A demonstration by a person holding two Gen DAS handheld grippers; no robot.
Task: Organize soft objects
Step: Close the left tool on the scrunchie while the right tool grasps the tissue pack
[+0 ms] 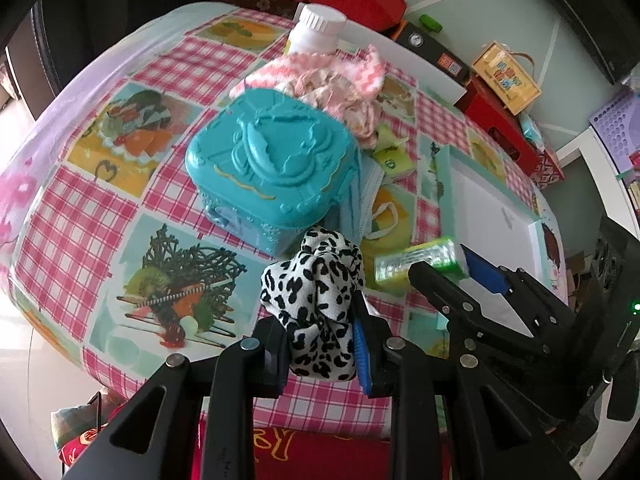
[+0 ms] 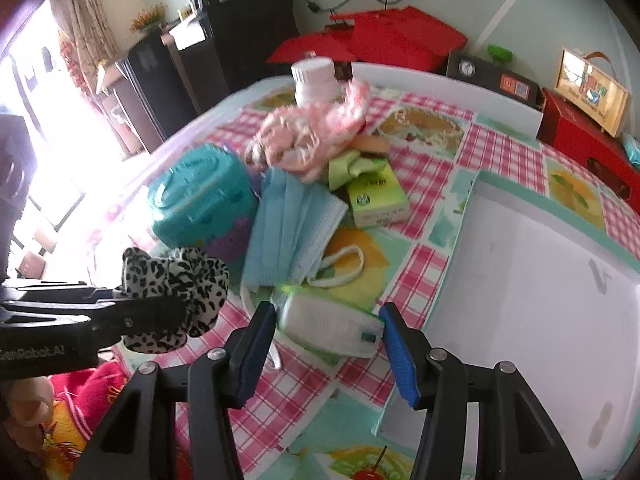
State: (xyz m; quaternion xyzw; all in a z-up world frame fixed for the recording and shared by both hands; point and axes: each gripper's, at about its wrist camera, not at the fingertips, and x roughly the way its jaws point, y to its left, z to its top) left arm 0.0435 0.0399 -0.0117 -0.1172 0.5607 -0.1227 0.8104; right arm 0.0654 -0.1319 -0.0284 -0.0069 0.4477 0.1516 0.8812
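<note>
A black-and-white leopard-print cloth (image 1: 316, 276) is bunched between the blue pads of my left gripper (image 1: 320, 320), which is shut on it above the checked tablecloth (image 1: 80, 232). In the right wrist view the same cloth (image 2: 192, 280) shows at the left in that gripper (image 2: 160, 308). My right gripper (image 2: 329, 312) is shut on a green-and-white tissue pack (image 2: 324, 324), with one pad at each end. In the left wrist view that pack (image 1: 416, 264) is blurred, just above the table. A pink knitted cloth (image 1: 320, 76) and blue face masks (image 2: 288, 224) lie further back.
A teal plastic box (image 1: 268, 156) stands mid-table, with a white bottle (image 1: 316, 28) behind the pink cloth. A small green carton (image 2: 376, 200) lies by the masks. A shallow white tray (image 2: 540, 280) with a teal rim fills the right side. Red boxes (image 2: 400, 36) line the wall.
</note>
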